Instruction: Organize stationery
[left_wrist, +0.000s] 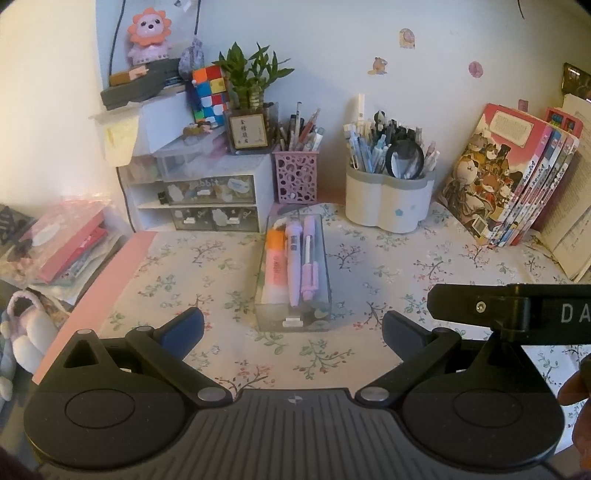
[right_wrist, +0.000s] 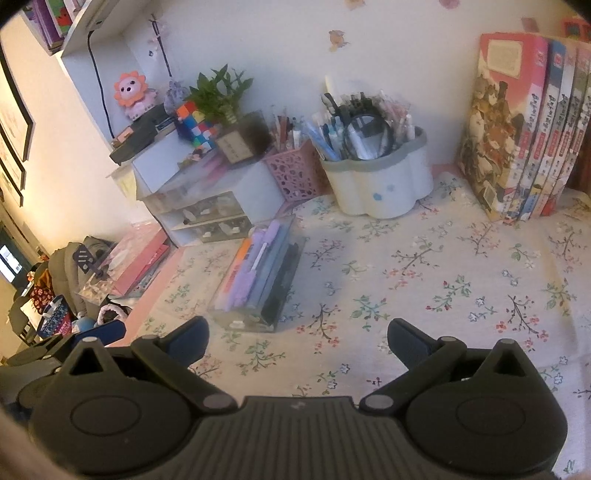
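Observation:
A clear plastic pen tray (left_wrist: 291, 319) lies lengthwise on the floral tablecloth (left_wrist: 388, 266), holding an orange-and-pink highlighter (left_wrist: 275, 266) and two purple pens (left_wrist: 308, 258). My left gripper (left_wrist: 291, 332) is open just in front of the tray's near end, with nothing between its fingers. In the right wrist view the same tray (right_wrist: 240, 321) sits ahead and to the left. My right gripper (right_wrist: 297, 341) is open over bare cloth and holds nothing. Part of the right gripper (left_wrist: 517, 306) shows at the right of the left wrist view.
Against the wall stand a white drawer unit (left_wrist: 207, 195), a pink perforated pen cup (left_wrist: 295, 177), a white lobed pen holder (left_wrist: 388, 199) with a magnifier, and leaning books (left_wrist: 509, 173). The table's pink left edge (left_wrist: 96, 288) drops off to clutter.

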